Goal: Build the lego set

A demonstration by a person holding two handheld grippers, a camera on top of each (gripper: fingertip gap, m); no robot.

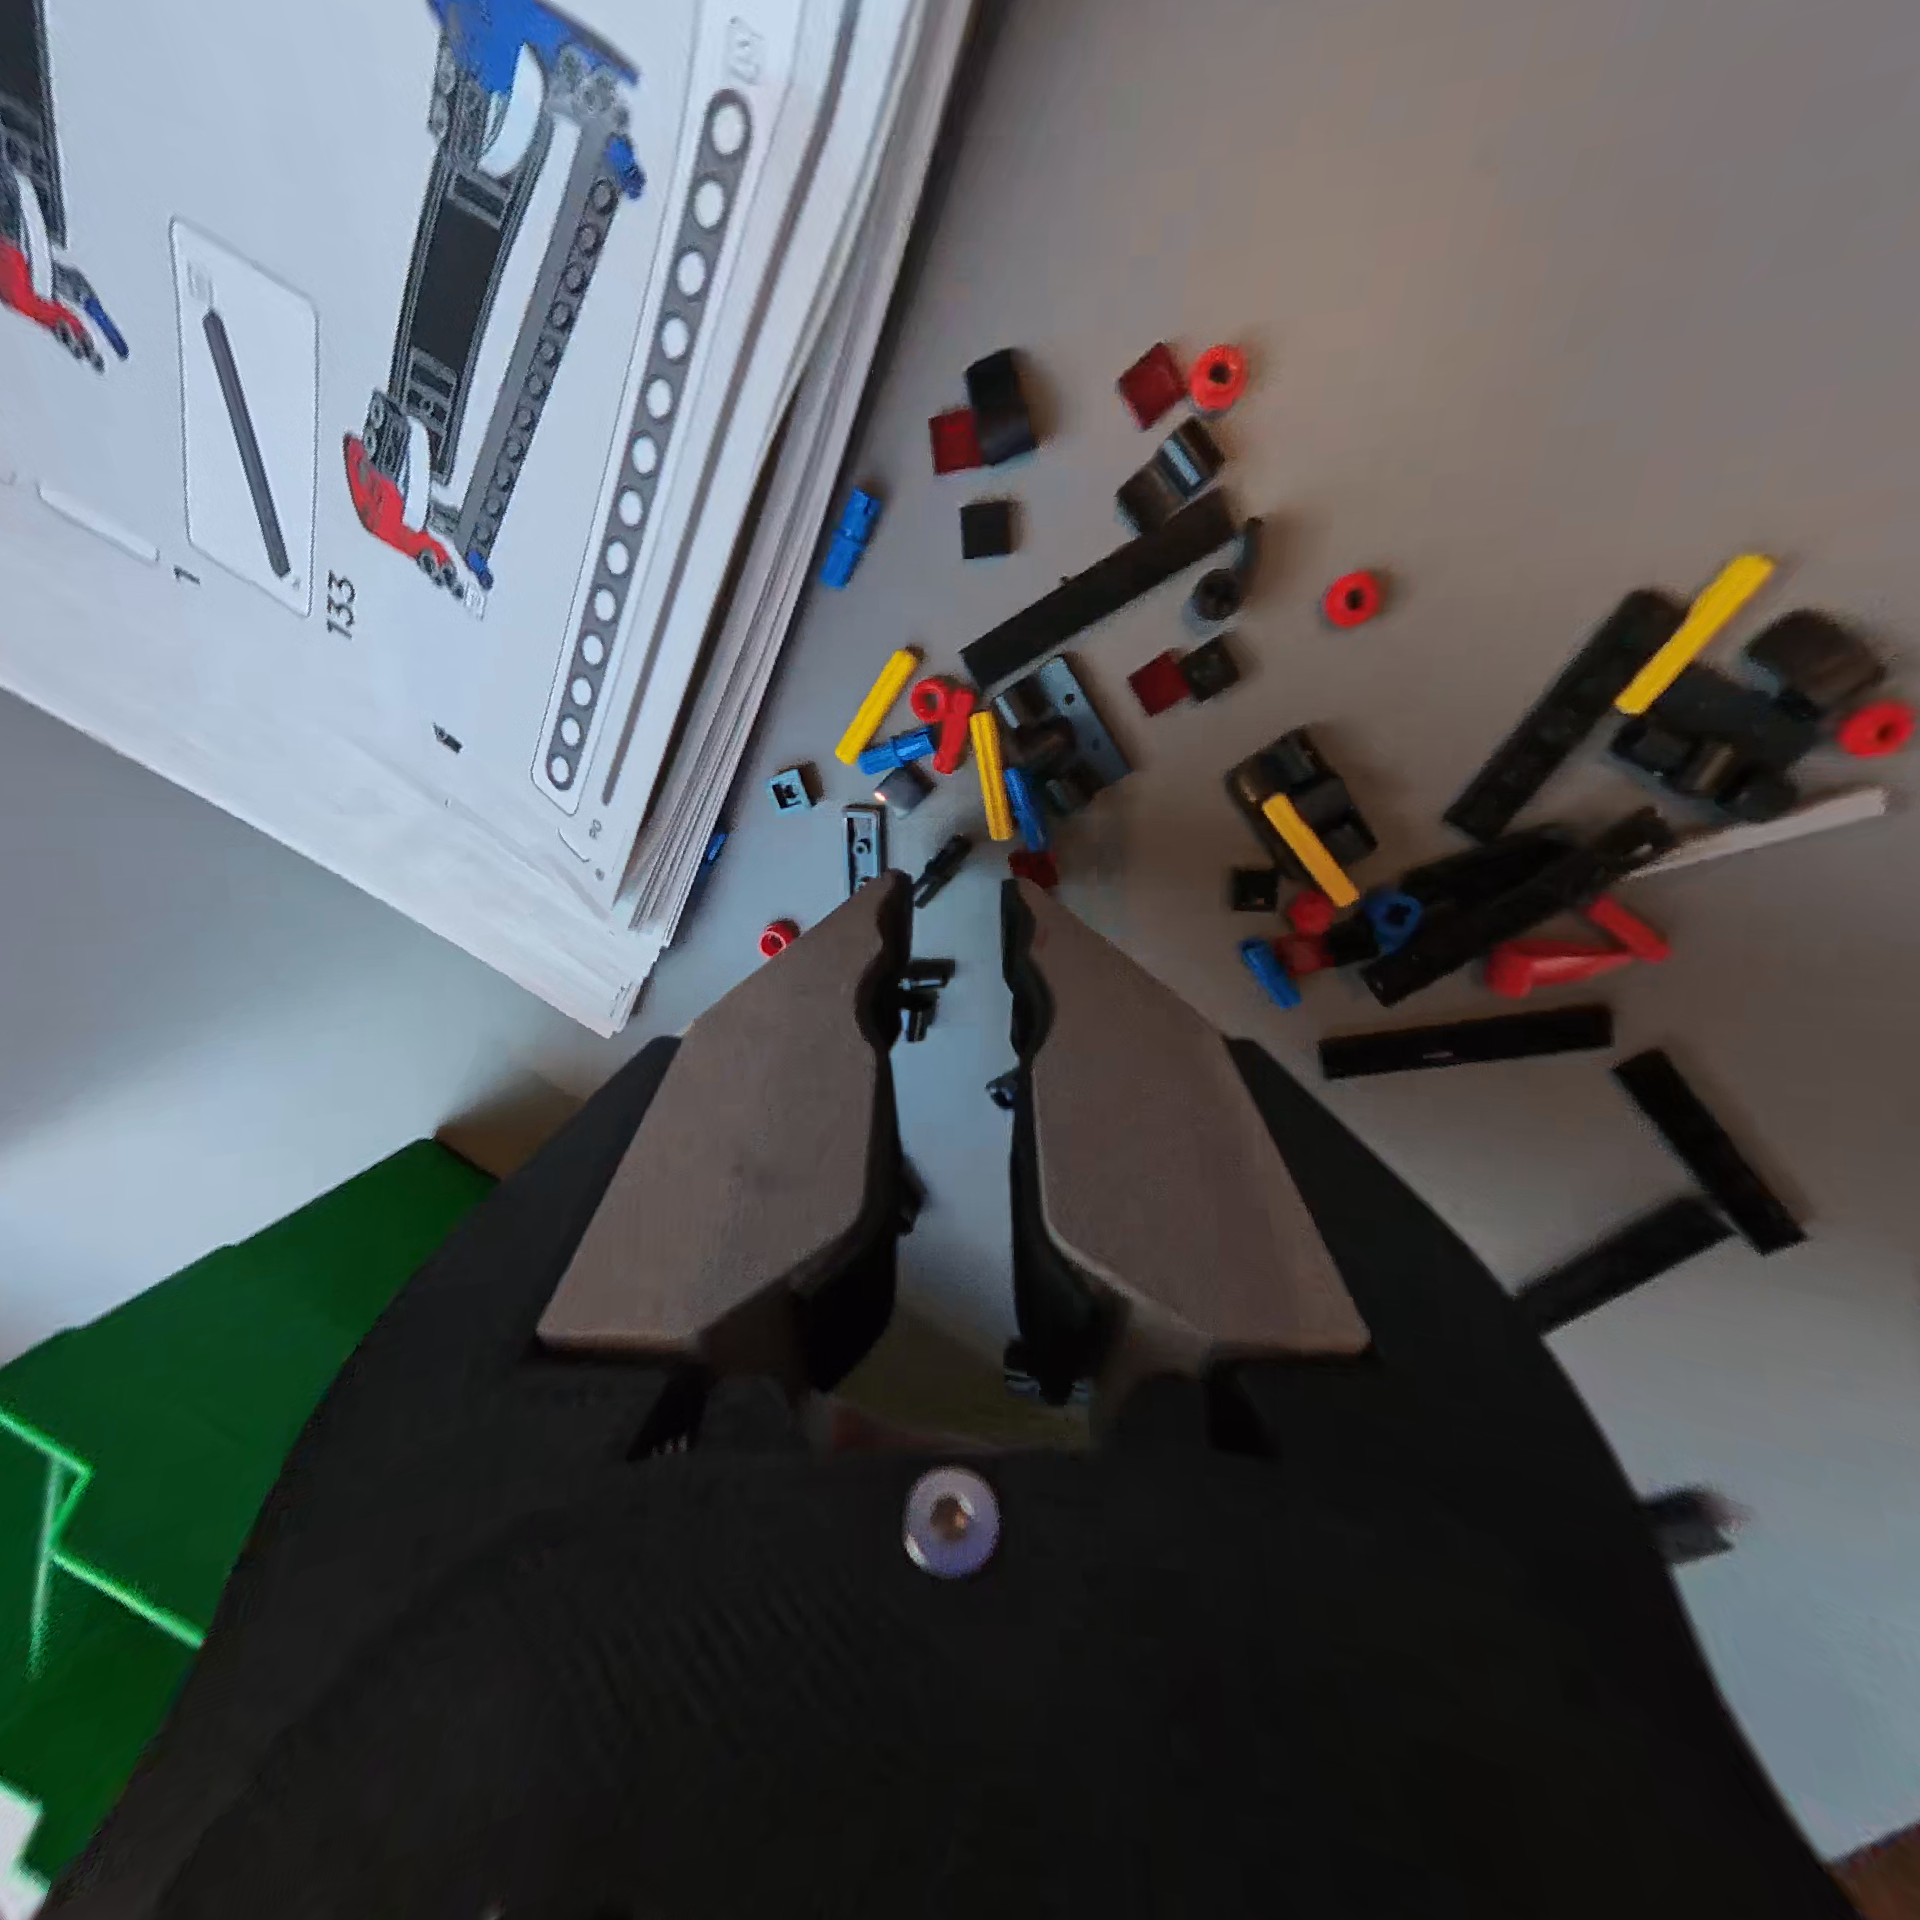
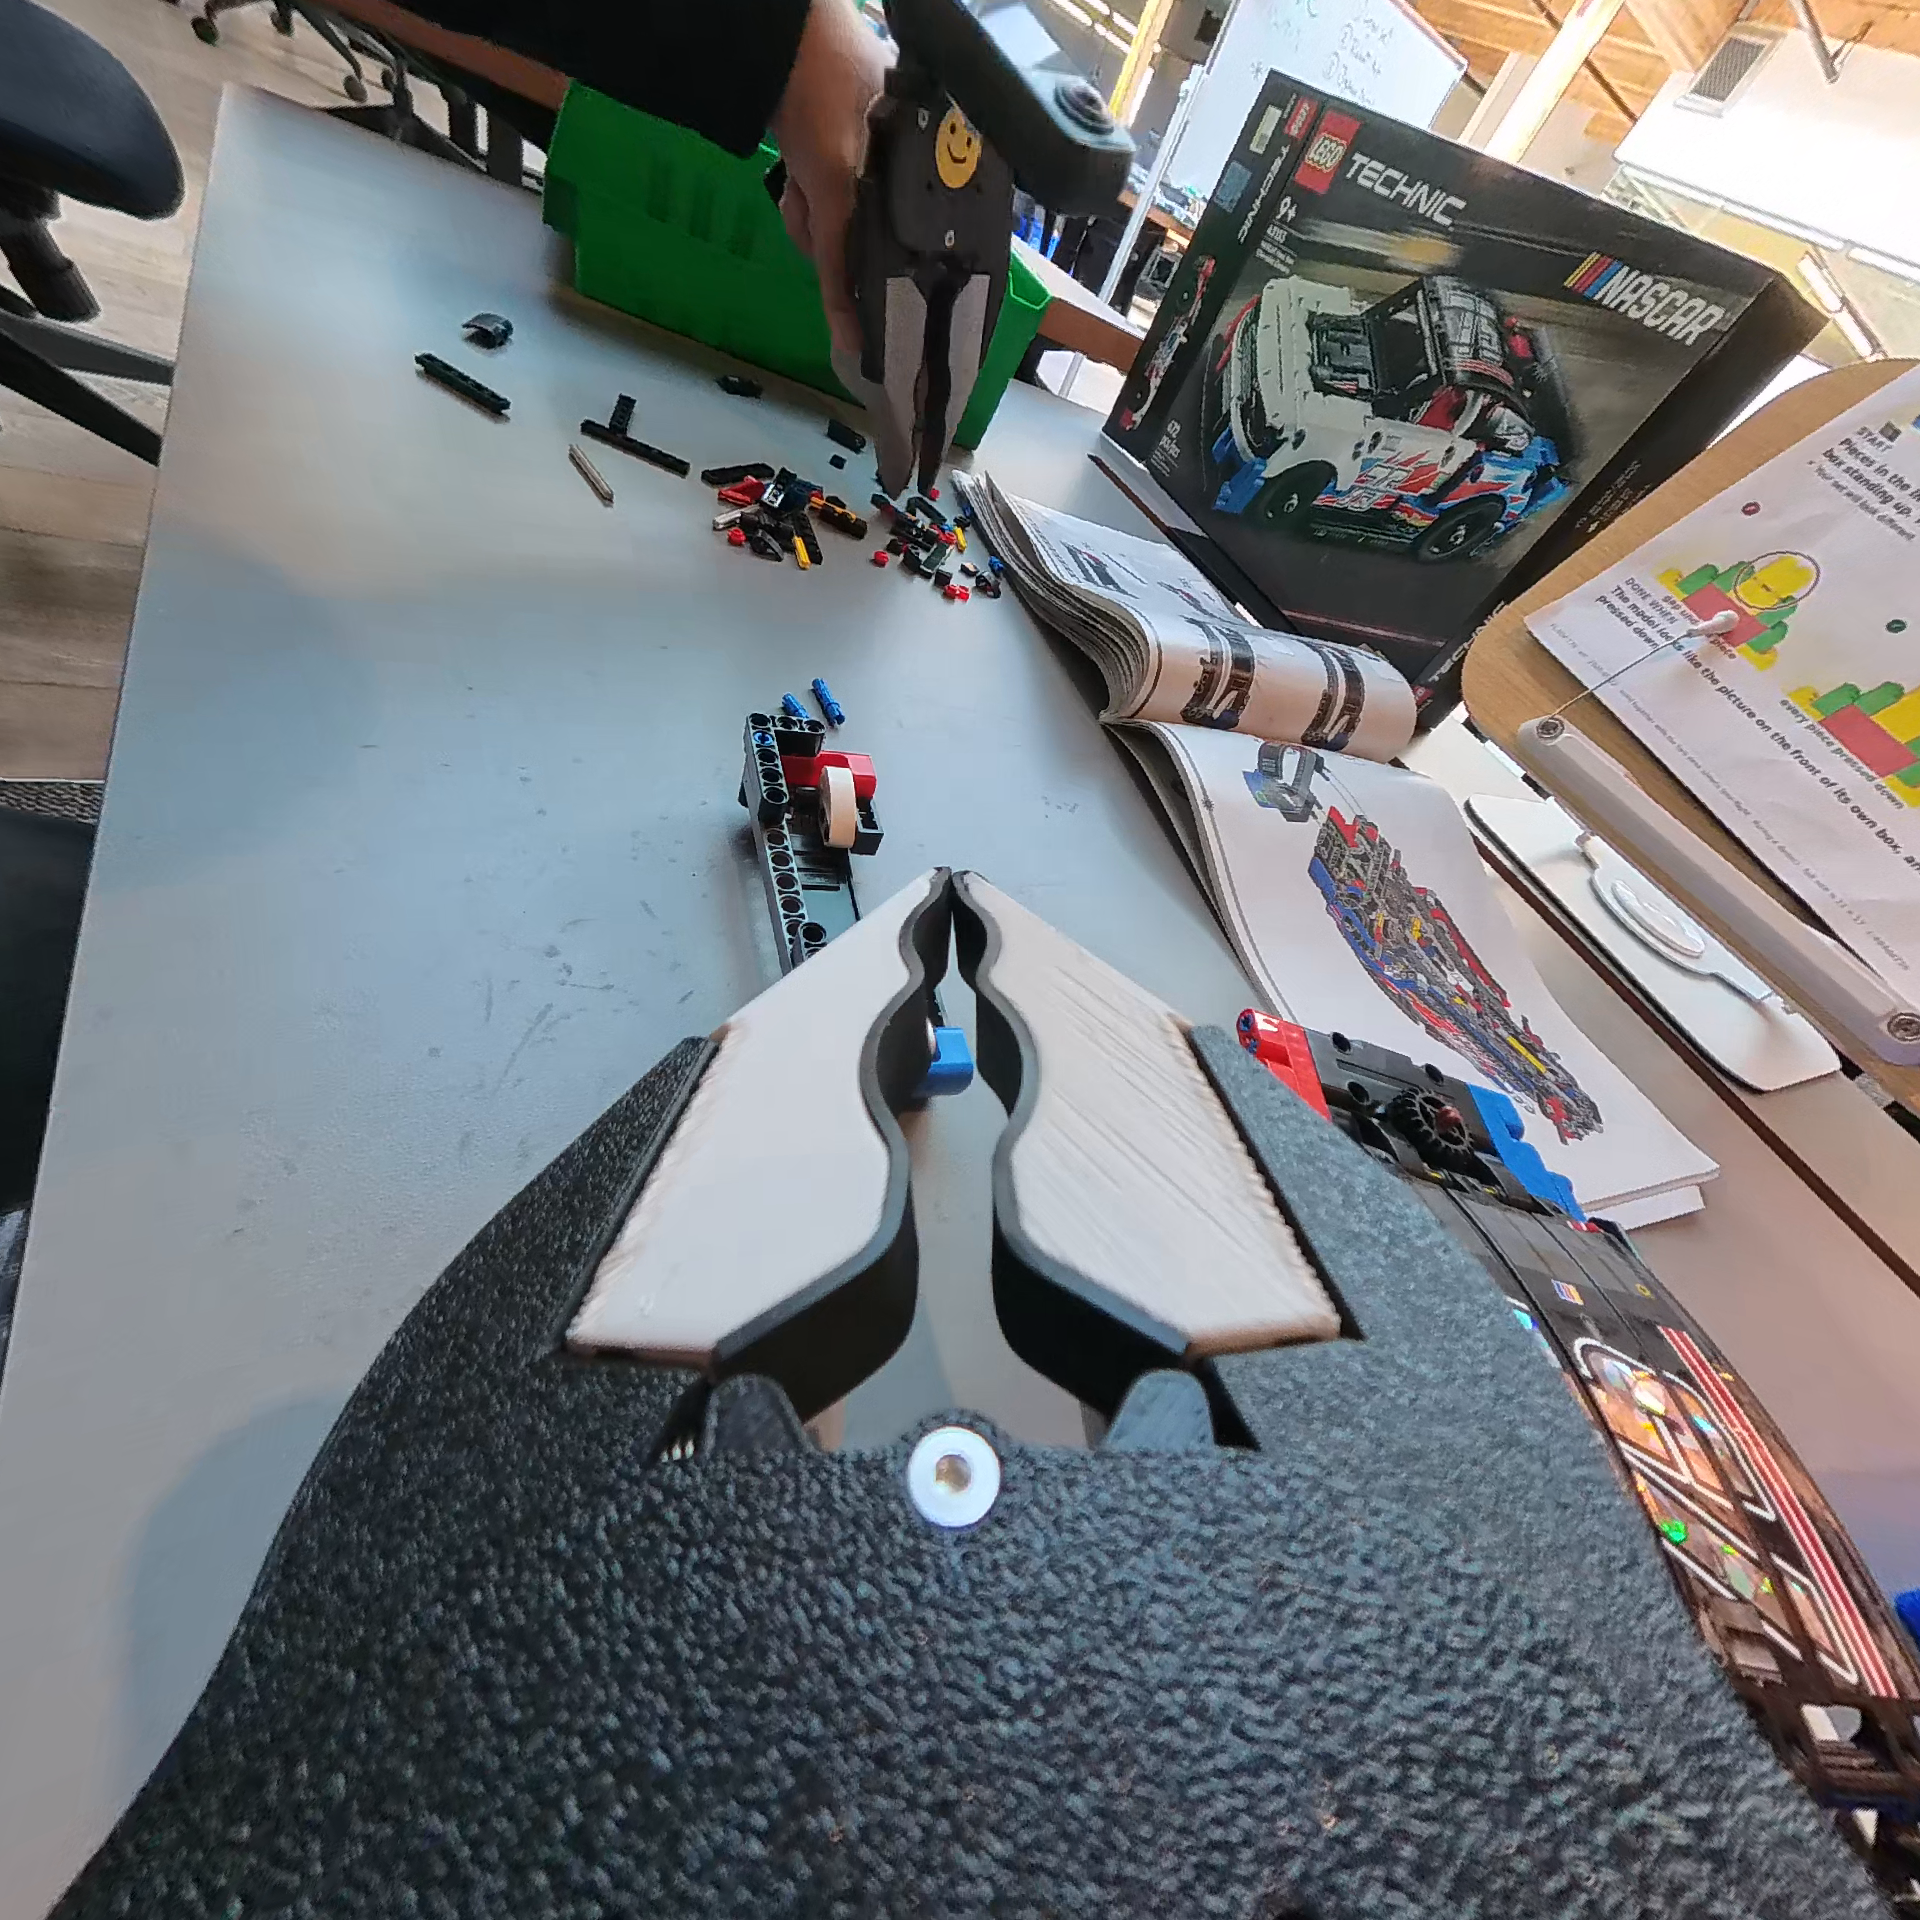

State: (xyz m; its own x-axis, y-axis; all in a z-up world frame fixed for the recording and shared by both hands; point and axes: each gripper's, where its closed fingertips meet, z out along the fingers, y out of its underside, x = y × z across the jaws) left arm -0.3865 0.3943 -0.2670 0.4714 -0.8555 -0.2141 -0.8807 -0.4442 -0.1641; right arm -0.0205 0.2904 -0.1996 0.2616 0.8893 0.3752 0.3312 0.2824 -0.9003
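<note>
My left gripper [image 1: 954,891] is open with a narrow gap and points down at the table. Small black pins [image 1: 925,987] lie on the table below the gap. Loose lego pieces [image 1: 1299,748] in black, red, yellow and blue spread to its right. In the right wrist view, a hand holds the left gripper [image 2: 920,480] upright over that pile [image 2: 862,525]. My right gripper [image 2: 951,881] is shut, tips touching, low over the near end of a part-built assembly [image 2: 805,821] with a grey beam, red parts and a white wheel. A blue part [image 2: 943,1070] shows through the hollow behind the tips.
The instruction booklet [image 1: 416,416] lies open left of the pile; it also shows in the right wrist view [image 2: 1195,644]. The set's box [image 2: 1455,343] stands behind it. A green bin [image 2: 675,229] is at the back. A larger built car section [image 2: 1455,1143] lies at my right. The left gripper's tips are roughly 40 cm from the right gripper's.
</note>
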